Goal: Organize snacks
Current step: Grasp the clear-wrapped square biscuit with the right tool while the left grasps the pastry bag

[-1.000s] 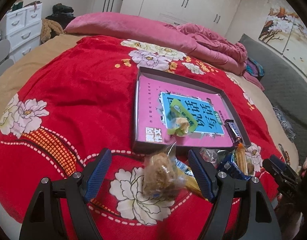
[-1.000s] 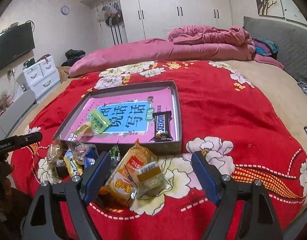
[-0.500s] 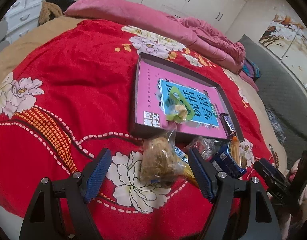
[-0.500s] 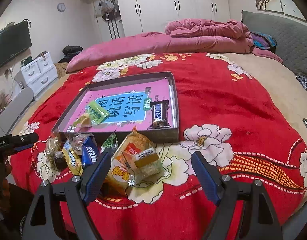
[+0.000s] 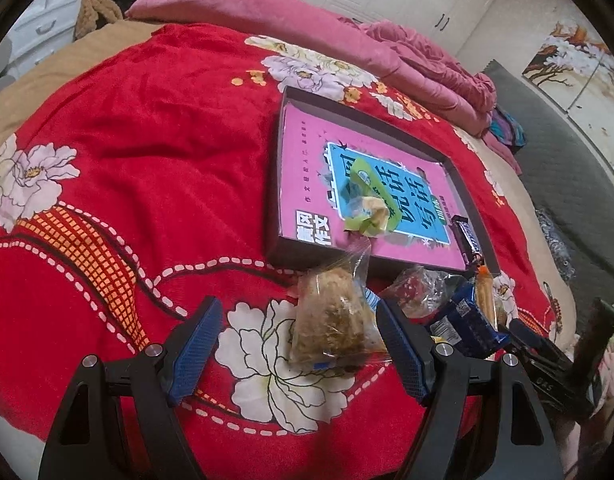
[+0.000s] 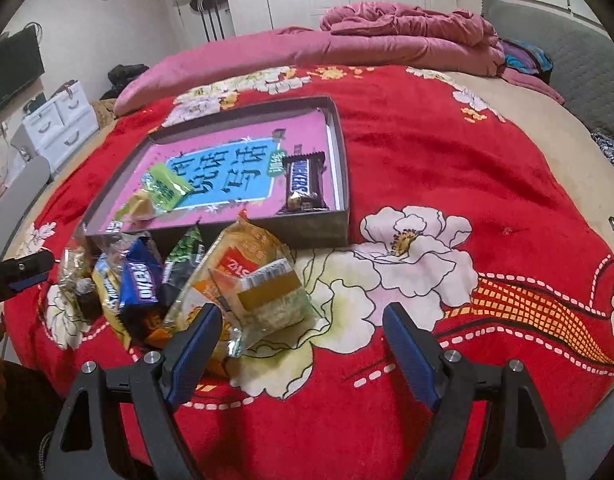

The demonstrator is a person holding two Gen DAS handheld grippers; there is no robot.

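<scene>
A shallow dark box (image 5: pixel 283 152) (image 6: pixel 341 152) with a pink and blue book cover inside lies on the red floral bedspread. In it are a green-wrapped snack (image 5: pixel 367 204) (image 6: pixel 163 190) and a Snickers bar (image 6: pixel 305 182) (image 5: pixel 467 240). Just in front of the box is a pile of loose snacks. My left gripper (image 5: pixel 297 350) is open, with a clear bag of brown crumbly snack (image 5: pixel 333 320) lying between its fingers. My right gripper (image 6: pixel 303 346) is open, with a yellow-orange packet (image 6: pixel 251 280) just ahead of its left finger. A blue packet (image 6: pixel 141 284) (image 5: pixel 463 320) lies in the pile.
The bed edge falls away close below both grippers. A rolled pink quilt (image 6: pixel 347 44) lies across the far side of the bed. White drawers (image 6: pixel 57 124) stand off the bed at the left. A grey headboard (image 6: pixel 563 48) is at the right.
Both grippers have moved closer to the snack pile and tilted down toward it. Both stay open. The snacks have not moved.
</scene>
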